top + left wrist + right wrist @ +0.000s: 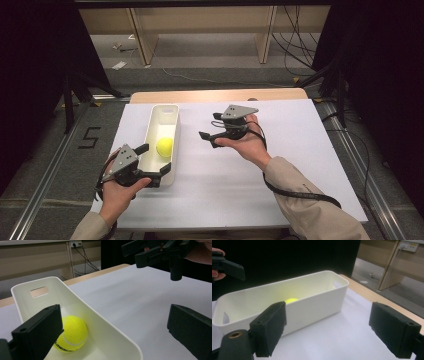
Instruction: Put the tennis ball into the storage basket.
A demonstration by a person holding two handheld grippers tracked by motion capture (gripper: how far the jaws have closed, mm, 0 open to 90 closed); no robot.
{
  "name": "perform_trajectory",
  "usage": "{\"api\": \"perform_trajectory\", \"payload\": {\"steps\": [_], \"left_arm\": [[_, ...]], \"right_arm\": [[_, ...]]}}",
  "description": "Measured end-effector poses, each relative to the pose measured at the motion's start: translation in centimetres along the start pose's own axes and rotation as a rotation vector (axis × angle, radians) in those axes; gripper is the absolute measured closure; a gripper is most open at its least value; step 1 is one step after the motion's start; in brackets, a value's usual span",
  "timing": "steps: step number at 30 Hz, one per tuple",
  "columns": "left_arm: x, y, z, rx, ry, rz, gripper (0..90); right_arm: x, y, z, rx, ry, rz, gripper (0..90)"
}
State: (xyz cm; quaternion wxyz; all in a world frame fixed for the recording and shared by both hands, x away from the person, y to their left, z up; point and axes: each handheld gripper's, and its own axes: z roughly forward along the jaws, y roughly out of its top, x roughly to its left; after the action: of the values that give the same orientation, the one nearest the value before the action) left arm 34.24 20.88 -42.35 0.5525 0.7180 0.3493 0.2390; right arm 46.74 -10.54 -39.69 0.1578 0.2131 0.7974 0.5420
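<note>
1. You work in a lab or test room, not in a home: black curtains [30,75] hang to the left of your left gripper [150,162] and behind your right gripper [212,135].
2. The table [300,150] under both grippers is covered with a plain white sheet, and metal rails [45,185] run along the floor on both outer sides of your hands.
3. Far ahead of the grippers stands a bare wooden bench [200,20], with loose cables [295,45] on the grey floor.
4. A wall socket [408,246] with plugged cables sits beyond your right gripper.
5. A tape mark like the number five [89,137] lies on the floor, left of your left gripper.
</note>
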Motion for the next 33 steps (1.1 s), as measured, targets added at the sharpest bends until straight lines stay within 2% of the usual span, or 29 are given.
{"api": "perform_trajectory", "payload": {"steps": [6, 24, 33], "left_arm": [[0.0, 0.0, 0.0, 0.001, 0.0, -0.002, 0.0], [0.0, 0.0, 0.1, 0.003, 0.002, -0.004, 0.0], [0.0, 0.0, 0.1, 0.001, 0.004, -0.005, 0.0]], "right_arm": [[-0.5, -0.8, -1.7, 0.001, -0.022, 0.021, 15.4], [-1.8, -2.8, -6.1, -0.003, -0.098, 0.046, 15.5], [-1.9, -3.7, -7.6, 0.0, -0.12, 0.054, 15.5]]}}
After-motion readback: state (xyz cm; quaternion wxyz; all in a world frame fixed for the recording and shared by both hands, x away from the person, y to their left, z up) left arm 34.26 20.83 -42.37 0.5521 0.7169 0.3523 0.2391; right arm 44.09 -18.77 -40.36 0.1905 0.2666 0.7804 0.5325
